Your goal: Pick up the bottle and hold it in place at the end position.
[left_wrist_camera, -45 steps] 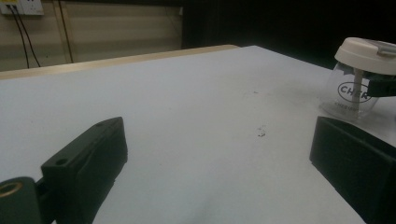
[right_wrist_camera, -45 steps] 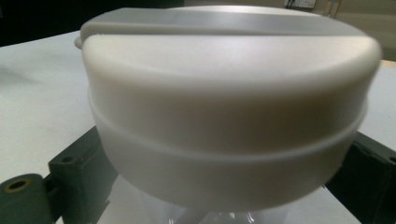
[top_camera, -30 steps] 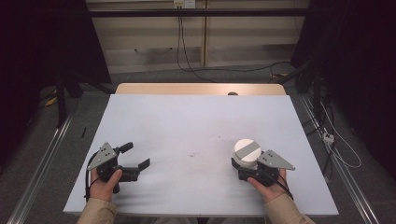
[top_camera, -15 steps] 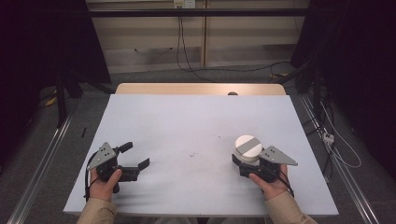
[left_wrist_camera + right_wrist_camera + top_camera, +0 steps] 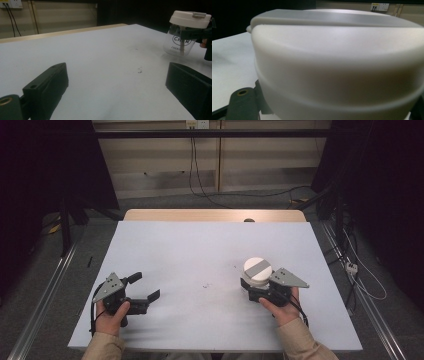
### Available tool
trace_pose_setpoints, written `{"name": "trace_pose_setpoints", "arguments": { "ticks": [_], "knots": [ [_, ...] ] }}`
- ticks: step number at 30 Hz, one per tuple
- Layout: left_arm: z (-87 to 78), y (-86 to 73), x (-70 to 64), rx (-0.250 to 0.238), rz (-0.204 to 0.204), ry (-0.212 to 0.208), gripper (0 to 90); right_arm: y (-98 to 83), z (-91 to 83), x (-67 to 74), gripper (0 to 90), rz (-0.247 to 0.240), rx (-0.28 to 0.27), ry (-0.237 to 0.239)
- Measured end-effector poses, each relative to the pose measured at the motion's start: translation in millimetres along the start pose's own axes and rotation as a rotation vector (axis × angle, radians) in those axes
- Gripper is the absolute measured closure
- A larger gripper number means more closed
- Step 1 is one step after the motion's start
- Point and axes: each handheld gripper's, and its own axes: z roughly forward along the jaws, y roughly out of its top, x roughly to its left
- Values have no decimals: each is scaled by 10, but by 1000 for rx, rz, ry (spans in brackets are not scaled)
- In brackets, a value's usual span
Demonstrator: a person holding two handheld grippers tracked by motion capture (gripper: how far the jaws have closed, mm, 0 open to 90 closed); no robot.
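Right gripper (image 5: 248,290) jaws clamping clear jar (image 5: 180,41) below white lid (image 5: 257,269); keeping it upright while lifting off worktop (image 5: 200,255). Left gripper (image 5: 146,287) jaws gaping, idling.

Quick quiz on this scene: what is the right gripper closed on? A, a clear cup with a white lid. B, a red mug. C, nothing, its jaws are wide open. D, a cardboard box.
A: the right gripper has its jaws clamped on the clear cup with the white lid, and the left gripper view shows a dark jaw pressed against the cup's side.
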Motion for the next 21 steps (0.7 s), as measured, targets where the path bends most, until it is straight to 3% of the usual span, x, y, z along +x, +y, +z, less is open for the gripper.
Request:
{"name": "trace_pose_setpoints", "arguments": {
  "ticks": [21],
  "knots": [
    [3, -3, 6, 0, 0, -2, 41, 138, 287, 32, 181, -18, -3, 25]
  ]
}}
